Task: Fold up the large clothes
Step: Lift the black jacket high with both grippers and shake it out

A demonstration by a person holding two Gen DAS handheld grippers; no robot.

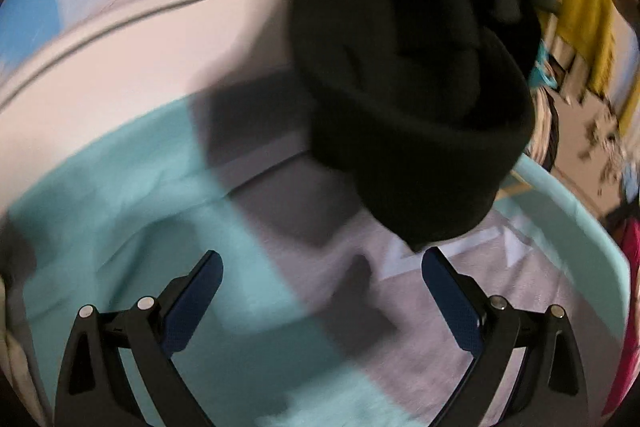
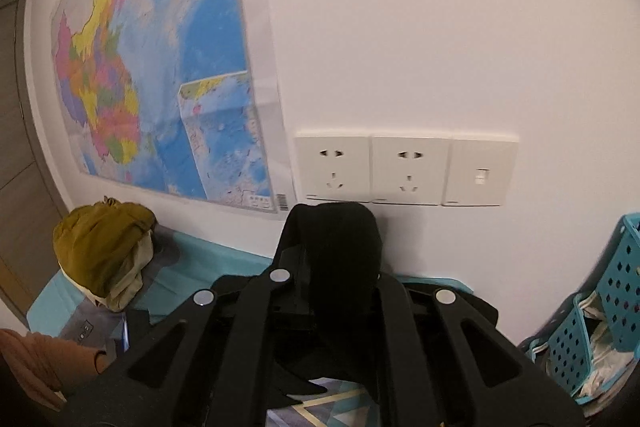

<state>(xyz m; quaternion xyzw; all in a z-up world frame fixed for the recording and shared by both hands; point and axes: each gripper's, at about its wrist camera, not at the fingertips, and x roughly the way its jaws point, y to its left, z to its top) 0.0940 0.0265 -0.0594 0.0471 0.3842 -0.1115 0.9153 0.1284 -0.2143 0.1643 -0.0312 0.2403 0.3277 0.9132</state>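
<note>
One black garment (image 1: pixel 408 75) hangs bunched above the bed (image 1: pixel 120 187), pinched in the right gripper (image 2: pixel 332 267). Left gripper (image 1: pixel 322 291) stands apart, empty, just below its hem. Grabbing a random fold could twist the cloth.

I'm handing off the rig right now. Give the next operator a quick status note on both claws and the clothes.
Left claw: open, empty, hovering over the bed cover.
Right claw: shut on the black garment, held up near the wall sockets; it hangs bunched.
Mustard clothes sit piled at the wall.
Done: garment picked up. Left: spread it flat, fold it; pile untouched.
</note>
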